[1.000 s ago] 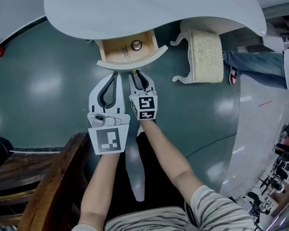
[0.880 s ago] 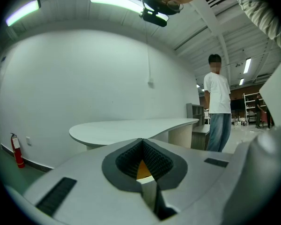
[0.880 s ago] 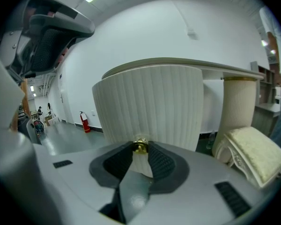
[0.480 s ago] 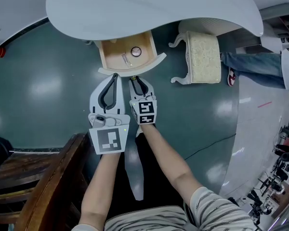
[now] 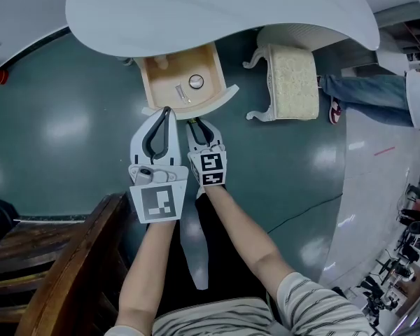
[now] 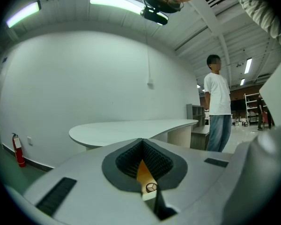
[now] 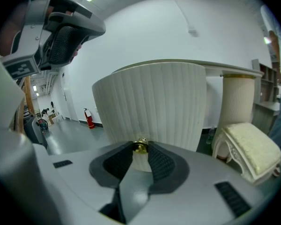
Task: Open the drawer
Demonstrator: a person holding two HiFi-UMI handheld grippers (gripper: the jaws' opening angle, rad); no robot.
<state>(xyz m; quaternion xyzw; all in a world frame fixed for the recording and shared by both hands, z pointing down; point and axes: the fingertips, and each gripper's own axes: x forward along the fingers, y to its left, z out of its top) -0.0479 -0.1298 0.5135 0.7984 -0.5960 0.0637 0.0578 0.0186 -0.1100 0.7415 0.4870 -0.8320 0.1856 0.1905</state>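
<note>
Wood-lined drawer [image 5: 162, 81], ribbed cream front, stands open.

Drawer [image 5: 208, 68] tan inside; knob [image 7: 140, 146] brass; floor [image 5: 56, 131] dark teal.

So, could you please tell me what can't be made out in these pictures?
Back of the drawer: head view, covered by the table.
Round item and thin item inside: head view, too small to identify.
Drawer's inside: right gripper view, blocked by its ribbed front; left gripper view, mostly hidden by the left hand-held gripper.
Standing person: head view, cut off by the right edge.
</note>
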